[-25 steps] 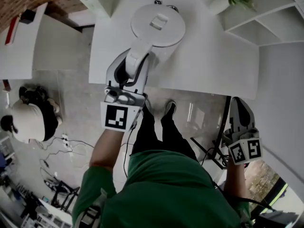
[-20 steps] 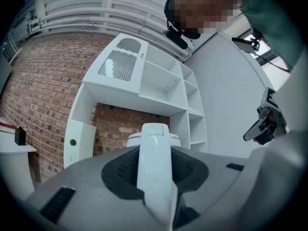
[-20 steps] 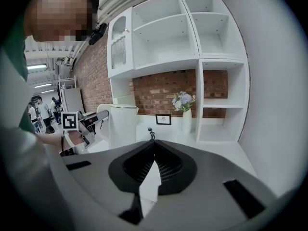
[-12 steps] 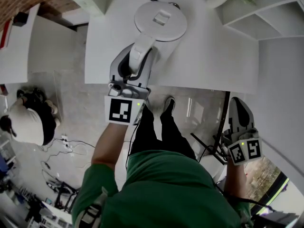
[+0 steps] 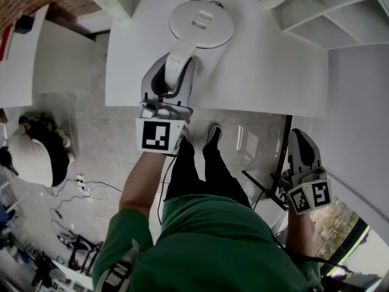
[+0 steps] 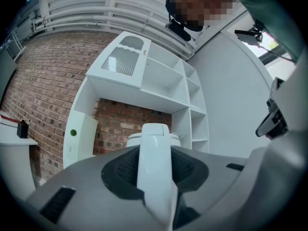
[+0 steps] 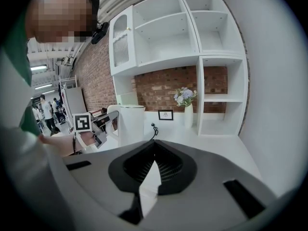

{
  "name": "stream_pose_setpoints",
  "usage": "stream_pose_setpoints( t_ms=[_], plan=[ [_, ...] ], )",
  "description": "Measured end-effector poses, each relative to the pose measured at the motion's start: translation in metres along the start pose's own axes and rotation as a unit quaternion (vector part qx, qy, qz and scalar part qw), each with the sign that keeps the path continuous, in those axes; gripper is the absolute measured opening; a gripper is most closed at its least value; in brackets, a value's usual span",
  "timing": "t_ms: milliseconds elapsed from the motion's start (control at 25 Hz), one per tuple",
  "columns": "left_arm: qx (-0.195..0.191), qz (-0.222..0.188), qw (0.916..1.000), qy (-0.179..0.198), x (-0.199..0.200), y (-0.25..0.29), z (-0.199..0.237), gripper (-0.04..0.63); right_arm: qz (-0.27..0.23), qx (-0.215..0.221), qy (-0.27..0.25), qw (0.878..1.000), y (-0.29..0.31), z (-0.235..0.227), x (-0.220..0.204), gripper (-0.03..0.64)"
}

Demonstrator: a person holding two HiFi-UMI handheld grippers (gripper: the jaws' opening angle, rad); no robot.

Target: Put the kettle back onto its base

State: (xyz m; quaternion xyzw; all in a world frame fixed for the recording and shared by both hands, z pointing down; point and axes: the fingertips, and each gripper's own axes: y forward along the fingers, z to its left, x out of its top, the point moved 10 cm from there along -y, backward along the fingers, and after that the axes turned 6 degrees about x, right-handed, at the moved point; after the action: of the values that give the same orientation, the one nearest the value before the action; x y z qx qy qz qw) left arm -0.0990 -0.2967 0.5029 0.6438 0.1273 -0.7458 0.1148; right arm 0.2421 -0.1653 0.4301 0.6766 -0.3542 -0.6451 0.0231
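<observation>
**Inspector:** State of the left tongs (image 6: pixel 155 163)?

**Operator:** Clamped on the upright white plastic handle (image 6: pixel 154 138) of the white round-lidded electric kettle (image 5: pixel 200 22). Gripping from both sides, pointing level.

**Inspector:** And the right tongs (image 7: pixel 153 148)?

**Operator:** Closed, tips together, nothing between. Hanging off the near edge of the white table (image 5: pixel 273 72), well apart from the kettle.

**Inspector:** Whereabouts of the kettle?

**Operator:** Toward the far end of the table, upright, with shut lid. Seemingly down at table level in the right gripper view, with a thin black cord (image 7: pixel 153 129) just beside. No sighting of the base itself: masked by the kettle body from above, too small to separate from the side.

**Inspector:** Judgement on the step in hand?

**Operator:** Probably final seating, or just seated. Cannot tell which.

**Inspector:** Recommendations?

**Operator:** Keep the body plumb and lower straight, without levering through the handle. Centre over the base's connector, using the cord as a guide. Feel for a flat settle before easing the grip. Avoid sideways dragging, for fear of shoving the base or snagging the cord. Hold the right tongs clear, or bring in to steady the base.
</observation>
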Motion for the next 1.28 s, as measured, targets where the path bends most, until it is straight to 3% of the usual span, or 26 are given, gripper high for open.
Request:
stream_pose_setpoints(
  t_ms=[240, 760, 1000, 1280],
  plan=[
    [0.000, -0.013, 0.9999, -0.007, -0.011, -0.007, -0.005, 0.138, -0.002, 0.014, 0.008, 1.000, -0.002, 0.003, -0.009, 0.021],
    [0.013, 0.032, 0.9994, 0.002, -0.012, -0.042, -0.014, 0.138, -0.027, 0.032, 0.017, 0.999, -0.003, 0.006, -0.003, 0.021],
    [0.016, 0.055, 0.9982, 0.021, -0.017, -0.077, -0.024, 0.138, -0.052, 0.038, 0.028, 0.998, -0.015, 0.014, -0.006, 0.021],
    [0.019, 0.102, 0.9934, 0.049, -0.021, -0.076, -0.023, 0.140, -0.073, 0.045, 0.035, 0.996, -0.009, 0.007, 0.016, 0.021]
  ],
)
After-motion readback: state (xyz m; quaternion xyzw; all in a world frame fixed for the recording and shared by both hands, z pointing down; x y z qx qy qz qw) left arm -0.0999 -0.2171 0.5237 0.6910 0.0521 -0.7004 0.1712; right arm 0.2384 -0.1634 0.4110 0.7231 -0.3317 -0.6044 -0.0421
